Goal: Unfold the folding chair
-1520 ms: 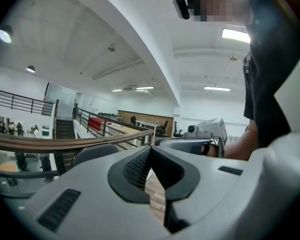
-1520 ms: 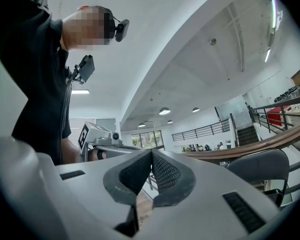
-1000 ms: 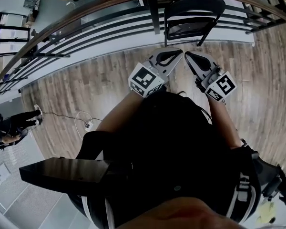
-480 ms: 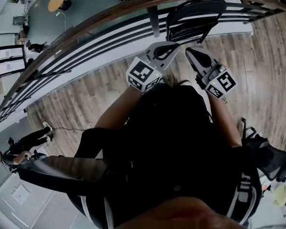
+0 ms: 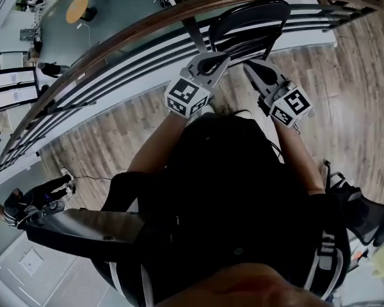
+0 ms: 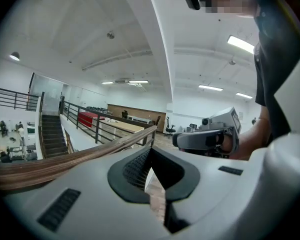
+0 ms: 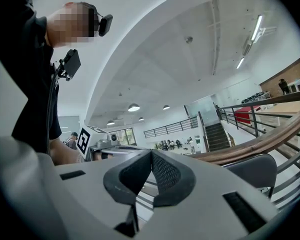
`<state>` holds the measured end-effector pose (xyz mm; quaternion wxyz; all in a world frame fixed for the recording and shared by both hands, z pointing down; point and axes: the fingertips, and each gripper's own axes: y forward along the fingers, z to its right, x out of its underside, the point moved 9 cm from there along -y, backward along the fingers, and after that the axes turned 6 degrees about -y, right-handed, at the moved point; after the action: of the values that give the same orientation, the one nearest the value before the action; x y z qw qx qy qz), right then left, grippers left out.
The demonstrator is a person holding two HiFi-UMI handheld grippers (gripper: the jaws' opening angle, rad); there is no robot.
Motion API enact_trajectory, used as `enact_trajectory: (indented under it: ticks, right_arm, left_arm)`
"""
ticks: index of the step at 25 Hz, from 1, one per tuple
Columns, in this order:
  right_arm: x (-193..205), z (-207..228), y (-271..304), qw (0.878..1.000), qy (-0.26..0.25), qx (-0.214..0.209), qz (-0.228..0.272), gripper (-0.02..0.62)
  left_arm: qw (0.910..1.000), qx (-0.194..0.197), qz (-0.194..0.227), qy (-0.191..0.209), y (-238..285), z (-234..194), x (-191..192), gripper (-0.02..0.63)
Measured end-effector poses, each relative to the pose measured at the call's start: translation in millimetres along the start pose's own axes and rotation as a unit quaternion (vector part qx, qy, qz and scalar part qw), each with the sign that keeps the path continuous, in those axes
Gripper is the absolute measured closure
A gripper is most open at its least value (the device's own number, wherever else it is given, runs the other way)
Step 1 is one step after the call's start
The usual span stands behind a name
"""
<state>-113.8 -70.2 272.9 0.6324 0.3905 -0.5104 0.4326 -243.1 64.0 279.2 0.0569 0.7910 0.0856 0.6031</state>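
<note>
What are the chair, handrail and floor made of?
Folding chair: likely painted metal, going by its thin black bent tubing.
Handrail: wood, with brown grain and a slight sheen.
Floor: wood-look planks with grey-brown grain; solid or laminate unclear.

folding chair (image 5: 249, 16) | black, folded flat | upright | against railing (image 5: 134, 29)

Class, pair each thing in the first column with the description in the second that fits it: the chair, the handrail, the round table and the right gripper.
Column one:
1. folding chair
2. handrail
3. round table
4. right gripper

Column two:
A. jaws shut, nothing between them
B. brown wood, curved
C. black frame and backrest
D. orange, one level down

Pairs: 1-C, 2-B, 3-D, 4-A
</note>
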Motion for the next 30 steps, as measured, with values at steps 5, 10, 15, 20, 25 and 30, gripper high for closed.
enact_trajectory:
  ticks: [5,10,15,20,25,30]
  right_arm:
    - [9,17,-7,1.000,0.012,-0.003,0.004,0.588]
    - [16,25,7,1.000,0.016,0.014,0.000,0.588]
    - [25,29,28,0.998,0.026,0.055,-0.016,0.588]
    - [27,22,53,0.994,0.032,0.096,-0.031,0.588]
    - [40,23,65,0.989,0.046,0.137,-0.038,0.588]
    - [46,13,63,0.984,0.055,0.163,-0.044,0.588]
  left_arm:
    - [0.9987,-0.037,-0.031,0.017,21,-2,5,0.601]
    - [0.9947,-0.065,-0.069,0.040,33,-33,12,0.601]
    - [0.9834,-0.095,-0.144,0.056,64,-105,50,0.548]
    - [0.9770,-0.063,-0.200,0.037,93,-159,67,0.453]
    - [0.9658,-0.050,-0.246,0.063,125,-190,93,0.448]
    - [0.9622,-0.052,-0.258,0.070,145,-202,99,0.420]
